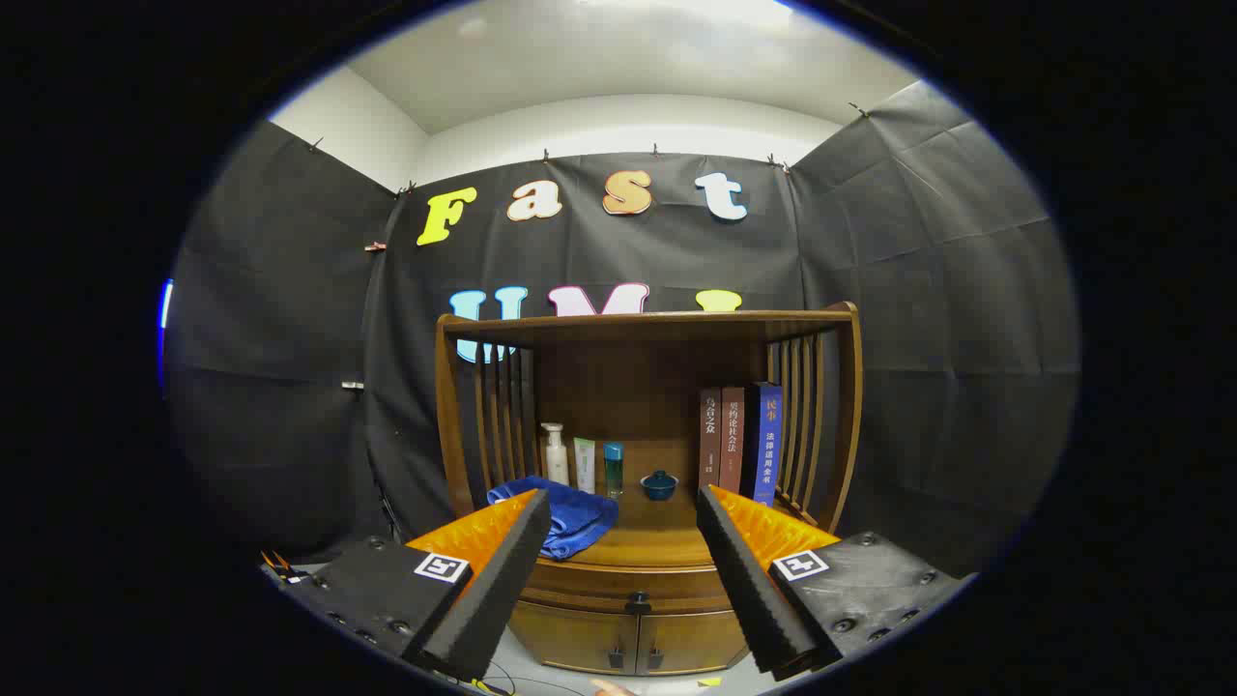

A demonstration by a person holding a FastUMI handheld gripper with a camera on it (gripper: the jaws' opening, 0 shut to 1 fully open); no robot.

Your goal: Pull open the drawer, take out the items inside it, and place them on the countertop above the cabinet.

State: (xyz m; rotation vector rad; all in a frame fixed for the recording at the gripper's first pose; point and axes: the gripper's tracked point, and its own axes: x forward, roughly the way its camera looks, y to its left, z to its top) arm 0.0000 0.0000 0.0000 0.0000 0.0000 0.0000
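Still short of the cabinet, the gripper (623, 551) hung with its fingers spread wide and nothing between them.

Straight ahead and slightly below the fingertips, the small dark round knob (637, 604) sat at the middle of the shut, wide brown wooden drawer (618, 588), whose long axis ran crosswise to the fingers; the knob lay about midway between them, so neither finger looked nearer, and a level advance onto it seemed the likely call. Just above the drawer ran the wooden countertop (667, 536), carrying a crumpled blue towel (570, 517), a white pump bottle (555, 454), a pale tube (585, 466), a teal bottle (614, 469), a small dark lidded bowl (659, 485) and three upright books (739, 440). Below the drawer were two small cabinet doors (633, 640).
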